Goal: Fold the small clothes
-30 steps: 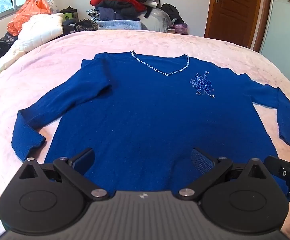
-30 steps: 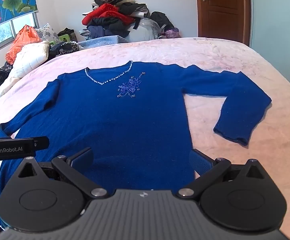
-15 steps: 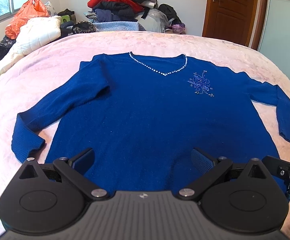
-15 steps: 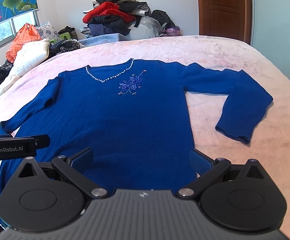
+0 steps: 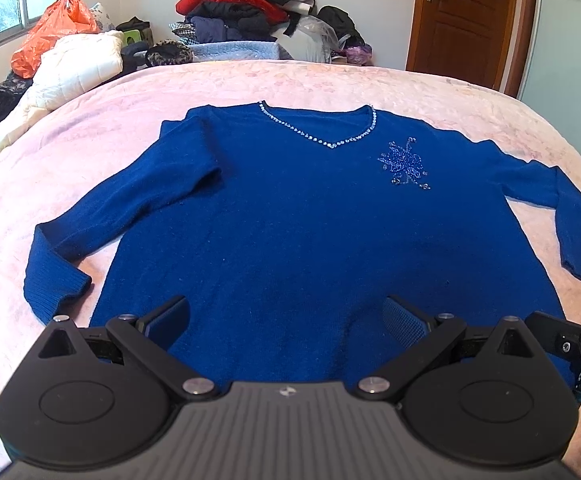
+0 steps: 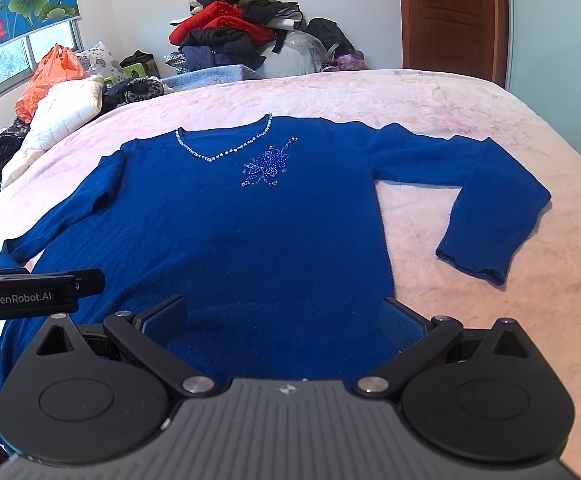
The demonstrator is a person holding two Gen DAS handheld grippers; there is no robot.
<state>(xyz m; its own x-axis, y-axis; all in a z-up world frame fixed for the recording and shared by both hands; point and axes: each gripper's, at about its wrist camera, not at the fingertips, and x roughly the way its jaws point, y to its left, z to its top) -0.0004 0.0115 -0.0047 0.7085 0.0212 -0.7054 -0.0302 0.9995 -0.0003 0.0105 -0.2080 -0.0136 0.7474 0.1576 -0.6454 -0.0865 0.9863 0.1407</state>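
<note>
A royal-blue V-neck sweater (image 5: 310, 220) with a beaded neckline and a beaded flower lies flat, face up, on the pink bed, both sleeves spread outward; it also shows in the right wrist view (image 6: 230, 232). My left gripper (image 5: 286, 320) is open and empty, hovering over the hem near its left side. My right gripper (image 6: 286, 320) is open and empty, over the hem near its right corner. The left sleeve cuff (image 5: 54, 276) lies near the left gripper. The right sleeve cuff (image 6: 474, 264) lies bent downward to the right.
The pink bedspread (image 5: 90, 148) covers the bed. A heap of clothes (image 5: 250, 12) stands at the far side. A white quilted item (image 5: 70, 72) and an orange bag (image 5: 54, 28) lie at far left. A wooden door (image 5: 462, 20) is at back right.
Both grippers have tilted or drawn back slightly, so the sweater sits a little lower in both views. Both stay open and the sweater has not moved.
</note>
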